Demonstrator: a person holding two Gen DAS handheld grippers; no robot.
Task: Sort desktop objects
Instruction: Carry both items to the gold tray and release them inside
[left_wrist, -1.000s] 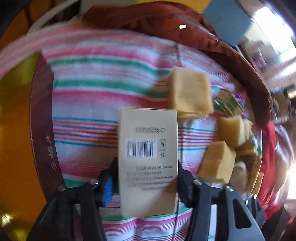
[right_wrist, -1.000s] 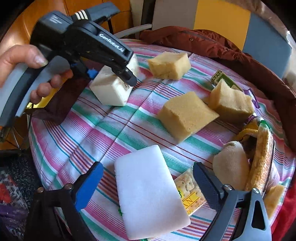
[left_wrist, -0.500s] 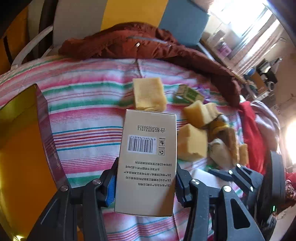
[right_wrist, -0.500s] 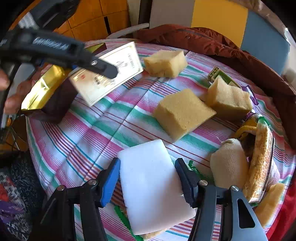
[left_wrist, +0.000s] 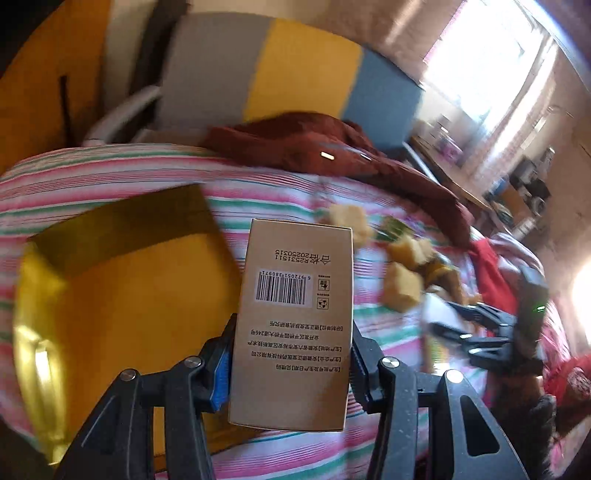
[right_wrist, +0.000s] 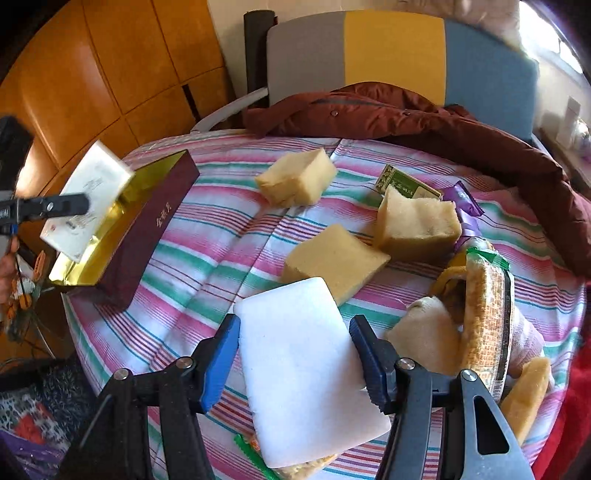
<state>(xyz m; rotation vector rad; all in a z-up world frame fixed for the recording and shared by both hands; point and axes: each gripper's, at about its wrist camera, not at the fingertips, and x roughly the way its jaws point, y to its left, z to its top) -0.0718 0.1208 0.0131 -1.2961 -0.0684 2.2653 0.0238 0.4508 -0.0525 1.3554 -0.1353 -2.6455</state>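
My left gripper (left_wrist: 291, 363) is shut on a small beige carton (left_wrist: 295, 314) with a barcode, held in the air at the right edge of the open gold-lined box (left_wrist: 122, 295). In the right wrist view the carton (right_wrist: 86, 199) hangs over the dark red box (right_wrist: 144, 229) at the table's left. My right gripper (right_wrist: 295, 354) is shut on a white foam block (right_wrist: 306, 369), lifted a little above the striped cloth. Several yellow sponge blocks (right_wrist: 334, 258) lie in the middle of the table.
A green packet (right_wrist: 406, 184), a purple wrapper (right_wrist: 467, 206) and a pile of snack packs and rolls (right_wrist: 484, 325) lie at the right. A dark red jacket (right_wrist: 424, 118) drapes the far edge before a chair. The table (right_wrist: 207, 288) is round with a striped cloth.
My left gripper has swung left with the carton, from over the sponges to the gold-lined box. My right gripper closed on the white foam block and raised it.
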